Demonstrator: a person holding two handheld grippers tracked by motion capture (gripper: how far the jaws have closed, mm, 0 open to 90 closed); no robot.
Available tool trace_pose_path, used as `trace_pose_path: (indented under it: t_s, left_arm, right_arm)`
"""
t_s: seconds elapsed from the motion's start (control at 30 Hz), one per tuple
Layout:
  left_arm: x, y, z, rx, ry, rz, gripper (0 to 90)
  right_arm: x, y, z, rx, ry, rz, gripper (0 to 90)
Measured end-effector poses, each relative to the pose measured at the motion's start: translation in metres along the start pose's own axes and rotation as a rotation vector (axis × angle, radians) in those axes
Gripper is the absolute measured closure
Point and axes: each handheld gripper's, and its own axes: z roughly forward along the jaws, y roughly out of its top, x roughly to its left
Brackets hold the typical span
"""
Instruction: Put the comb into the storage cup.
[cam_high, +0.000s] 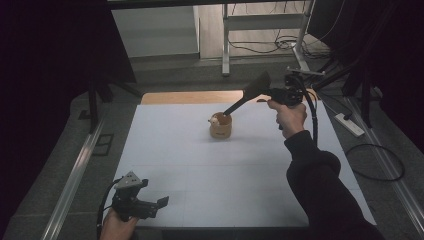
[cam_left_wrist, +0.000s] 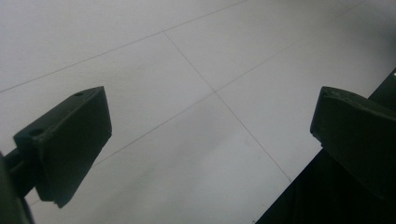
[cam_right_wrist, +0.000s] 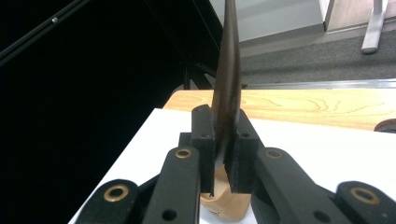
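overhead, the wooden cup (cam_high: 220, 126) holds a pale lump; right gripper (cam_high: 274, 93) clamps a dark spatula (cam_high: 250, 95), left gripper (cam_high: 156, 204) gapes wide.

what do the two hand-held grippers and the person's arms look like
Both are black. The left hand-held gripper has broad flat jaws, a grey three-cornered plate on top and a trailing black cable. The right hand-held gripper has brass-coloured rivets on its jaw links and a thick black cable. The right arm wears a dark long sleeve.

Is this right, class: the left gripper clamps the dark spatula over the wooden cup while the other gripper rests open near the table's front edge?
Not quite: the right gripper clamps the dark spatula over the wooden cup, as the high view shows. The left gripper is the open one near the front edge.
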Motion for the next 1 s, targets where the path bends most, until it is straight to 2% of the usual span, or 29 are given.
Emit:
trace_pose_path:
  t_s: [0.43, 1.0]
  left_arm:
    - [0.000, 0.000, 0.000, 0.000, -0.003, -0.002, 0.0]
    - [0.001, 0.000, 0.000, -0.001, -0.004, -0.006, 0.0]
  right_arm:
    - [0.000, -0.007, 0.020, 0.029, -0.032, -0.021, 83.9]
    - [0.003, -0.017, 0.037, 0.064, -0.036, -0.037, 83.8]
